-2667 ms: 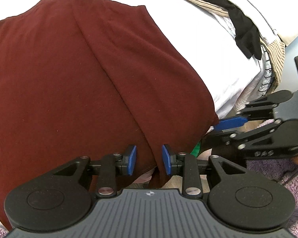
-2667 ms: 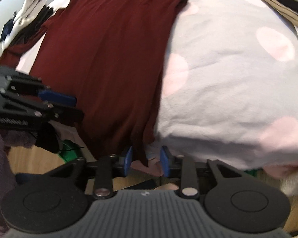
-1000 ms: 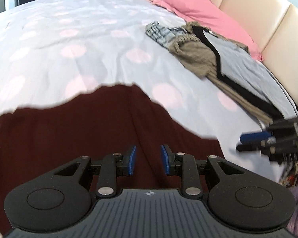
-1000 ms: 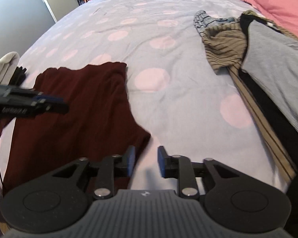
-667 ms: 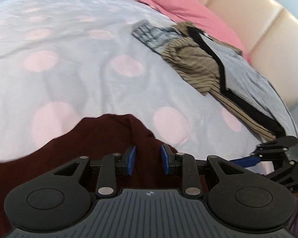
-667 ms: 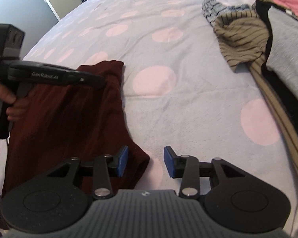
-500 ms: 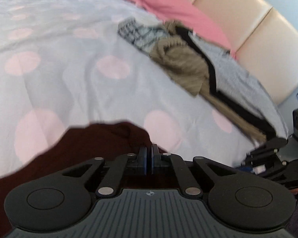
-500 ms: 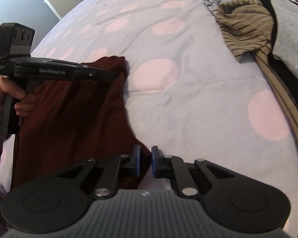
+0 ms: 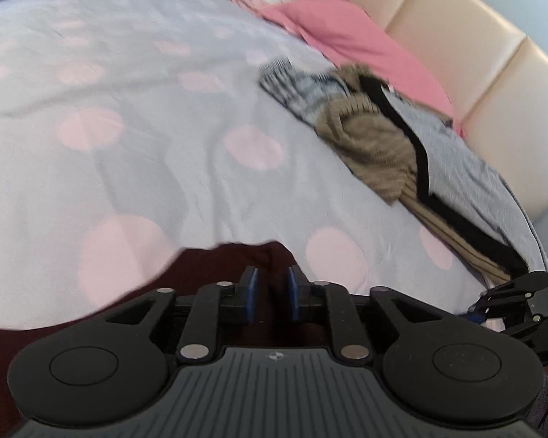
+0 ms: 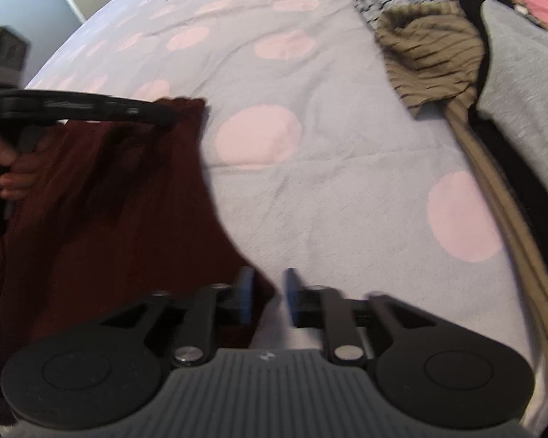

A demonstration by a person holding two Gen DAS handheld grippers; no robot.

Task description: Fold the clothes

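Observation:
A dark maroon garment (image 9: 208, 266) lies on the bed, and its far edge is right under my left gripper (image 9: 272, 288). That gripper's jaws are opening, with maroon cloth showing in the gap and the pads off it. In the right wrist view the garment (image 10: 109, 219) stretches down the left side. Its near corner lies between the blue pads of my right gripper (image 10: 268, 295), whose jaws are also opening and not pressing on it. The left gripper (image 10: 164, 116) reaches over the garment's far corner, held by a hand (image 10: 11, 171). The right gripper (image 9: 511, 292) shows at the right edge.
The grey bedspread with pink dots (image 9: 164, 146) spreads ahead. A heap of clothes lies to the right: a tan striped garment (image 9: 376, 146) and a grey one with black trim (image 9: 456, 160). A pink pillow (image 9: 347, 25) and a cream headboard (image 9: 493, 73) stand behind.
Half a second ago both pairs of jaws were shut over the maroon cloth; now both stand apart. Before that both hands moved from the bed's edge forward over the bed.

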